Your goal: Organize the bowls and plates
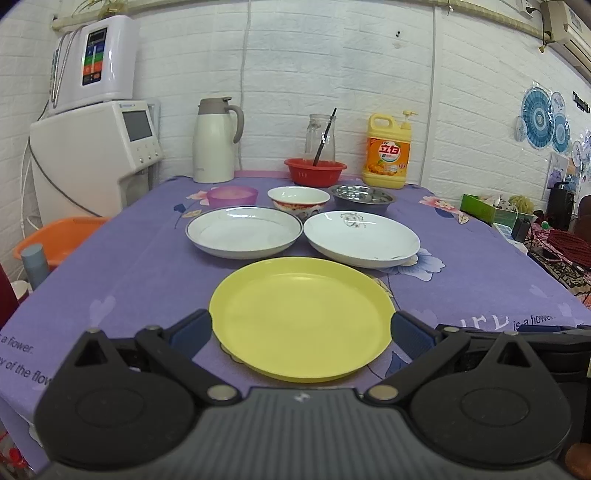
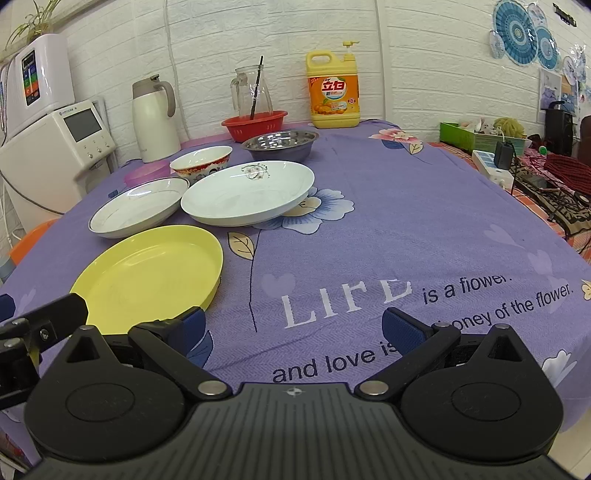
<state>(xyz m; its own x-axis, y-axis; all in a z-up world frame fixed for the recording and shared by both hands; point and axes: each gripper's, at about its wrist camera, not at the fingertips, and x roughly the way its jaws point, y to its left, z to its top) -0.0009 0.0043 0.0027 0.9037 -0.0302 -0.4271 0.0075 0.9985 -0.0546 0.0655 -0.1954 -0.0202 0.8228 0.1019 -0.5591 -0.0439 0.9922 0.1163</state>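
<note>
- A table draped in a purple floral tablecloth [image 2: 406,229] fills both views; printed lettering runs along its near edge; behind it stands a white brick-pattern wall [image 1: 332,74]
- The left gripper [image 1: 301,328] is spread wide, its blue pads flanking the near half of the yellow plate [image 1: 301,317], one pad at either rim; whether they touch the rim I cannot tell
- The right gripper [image 2: 293,325] is also spread wide, over bare cloth and lettering, holding nothing; the yellow plate [image 2: 151,273] lies just to its left
- Beyond the yellow plate sit a silver-rimmed white plate [image 1: 243,230] and a white plate with a small motif [image 1: 362,238], side by side and close together
- Further back in a row: a pink bowl [image 1: 232,195], a red-patterned ceramic bowl [image 1: 298,197], a steel bowl [image 1: 362,197]
- Along the wall: a white thermos jug [image 1: 214,142], a red basket [image 1: 314,170] before a glass pitcher [image 1: 320,136], a yellow detergent bottle [image 1: 388,151]
- Left of the table, white appliances [image 1: 96,147] stacked, an orange tub [image 1: 59,236] below; at right, blue paper fans [image 2: 517,31] on the wall and a cluttered side surface [image 2: 517,162]
</note>
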